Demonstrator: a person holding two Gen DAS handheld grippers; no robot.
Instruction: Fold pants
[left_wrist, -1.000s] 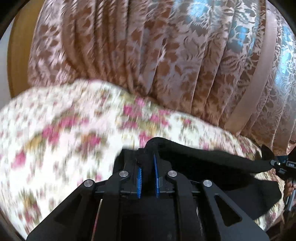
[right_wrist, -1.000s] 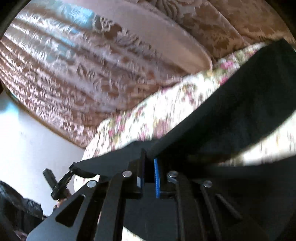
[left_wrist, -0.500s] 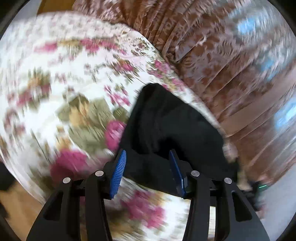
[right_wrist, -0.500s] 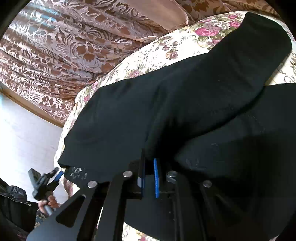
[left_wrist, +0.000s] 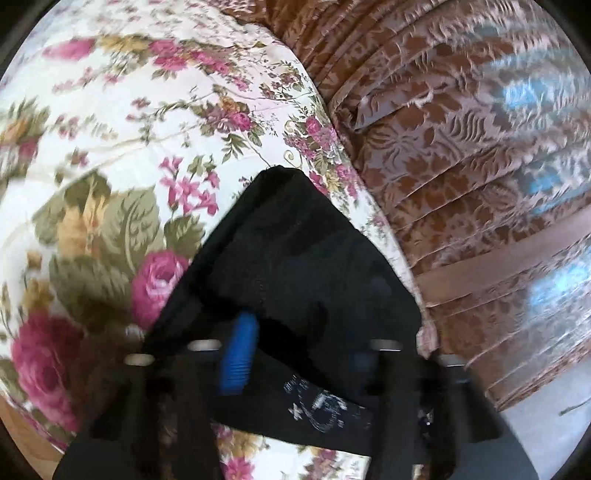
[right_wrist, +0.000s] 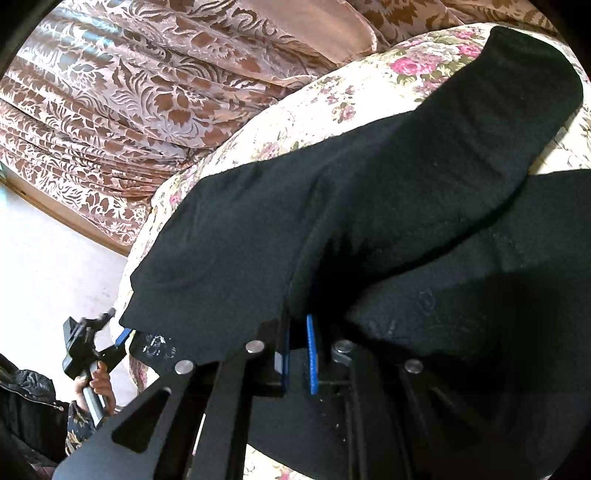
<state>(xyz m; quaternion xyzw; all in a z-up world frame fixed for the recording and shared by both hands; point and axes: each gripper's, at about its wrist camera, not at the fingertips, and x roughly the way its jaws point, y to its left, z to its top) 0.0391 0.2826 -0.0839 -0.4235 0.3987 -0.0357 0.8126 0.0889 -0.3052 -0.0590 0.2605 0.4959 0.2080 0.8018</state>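
Your black fabric pants (right_wrist: 369, 221) lie folded over on the cream bedspread with pink roses (left_wrist: 122, 155), near its far edge, where the brown and pink leaf-patterned curtain (left_wrist: 461, 155) hangs just behind. In the left wrist view your left gripper (left_wrist: 299, 354) stands wide, its blue pads (left_wrist: 236, 358) on either side of the near edge of the cloth, gripping nothing; that view is blurred. A white print shows on the hem between the fingers. Your right gripper (right_wrist: 297, 354) is drawn narrow, with only a thin slit between its blue pads (right_wrist: 313, 354), and a fold of the pants sits in that slit, pinched. To the far left in that view, your left hand (right_wrist: 98, 384) grips the other tool's handle.
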